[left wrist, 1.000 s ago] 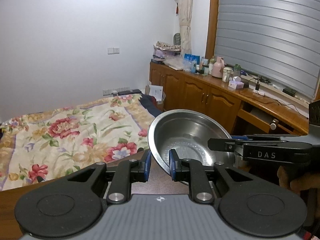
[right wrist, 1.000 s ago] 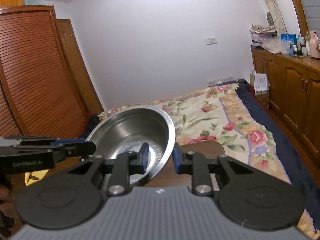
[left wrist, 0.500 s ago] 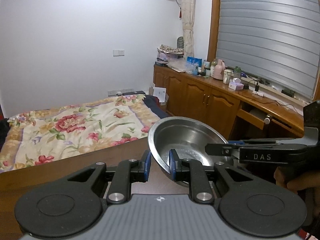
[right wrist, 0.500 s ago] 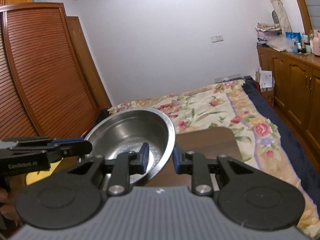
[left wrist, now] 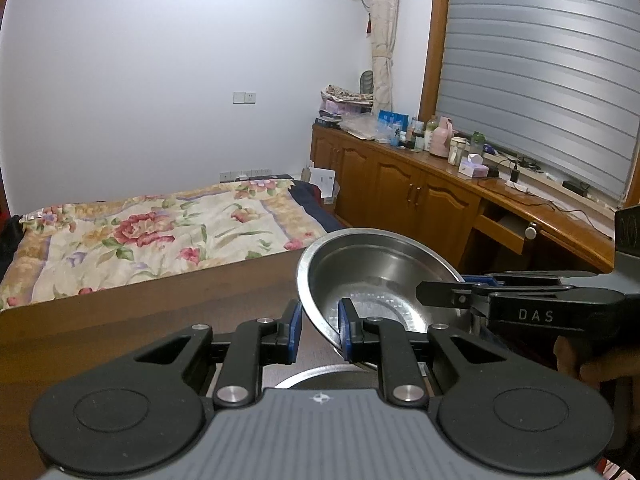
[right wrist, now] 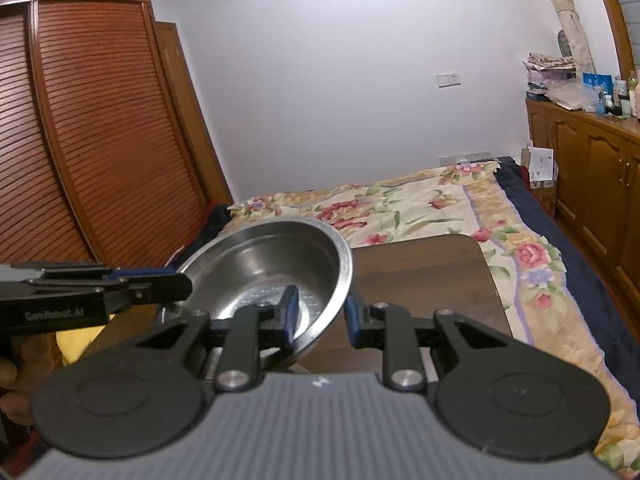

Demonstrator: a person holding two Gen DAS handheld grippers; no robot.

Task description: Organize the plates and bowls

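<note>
Both the left gripper [left wrist: 318,330] and the right gripper [right wrist: 319,318] pinch opposite rims of the round stainless-steel bowl [left wrist: 376,280], above the dark wooden table [right wrist: 424,276], whose far edge beyond the bowl lies bare.

At the right edge of the left wrist view, white letters "DAS" stand on the black body of the right gripper [left wrist: 442,300]. At the left edge of the right wrist view, faint lettering "GenRobot.AI" runs along the left gripper [right wrist: 168,285].

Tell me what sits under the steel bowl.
Under the bowl, a curved metal rim shows above the dark table. The left gripper hides the rest, so I cannot identify it.
</note>
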